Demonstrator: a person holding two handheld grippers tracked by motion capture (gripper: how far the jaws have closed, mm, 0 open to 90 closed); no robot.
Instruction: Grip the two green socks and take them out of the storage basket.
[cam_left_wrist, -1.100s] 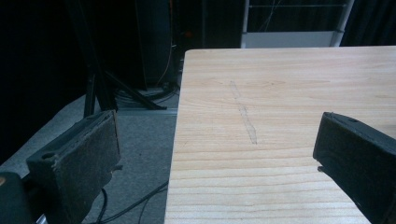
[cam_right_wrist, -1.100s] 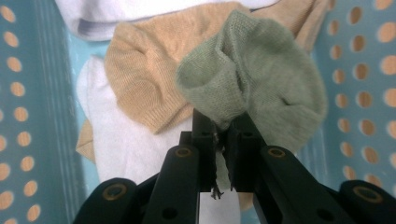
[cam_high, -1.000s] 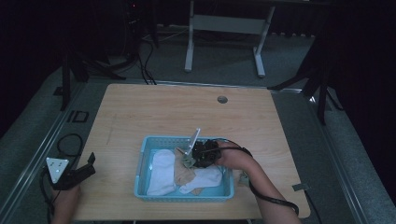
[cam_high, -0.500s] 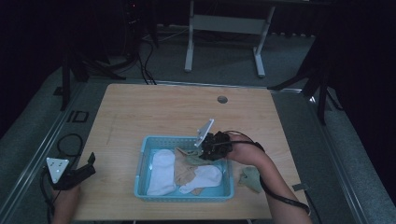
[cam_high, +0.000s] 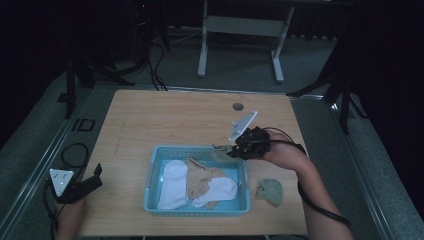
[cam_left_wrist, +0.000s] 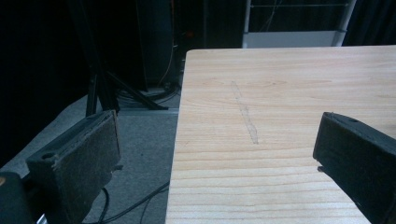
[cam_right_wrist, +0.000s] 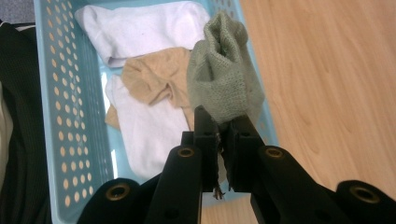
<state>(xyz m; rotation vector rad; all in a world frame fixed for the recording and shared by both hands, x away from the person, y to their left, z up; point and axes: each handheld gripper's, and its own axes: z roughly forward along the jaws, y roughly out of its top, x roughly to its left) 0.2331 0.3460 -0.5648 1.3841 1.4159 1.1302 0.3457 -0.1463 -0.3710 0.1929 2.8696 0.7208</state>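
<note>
The right gripper (cam_right_wrist: 223, 128) pinches the soft, light green sock (cam_right_wrist: 225, 79) by its edge, so it droops.

A second green sock (cam_high: 270, 191) lies on the wooden table (cam_high: 165, 120) at lower right. A round hole (cam_high: 238, 106) sits near the table's far edge, upper centre. Metal desk legs (cam_high: 240, 47) stand behind, cables (cam_high: 155, 60) upper left.

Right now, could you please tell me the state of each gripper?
Left gripper: open, nothing between its jaws, at the table edge.
Right gripper: closed on a green sock, above the blue basket.
</note>
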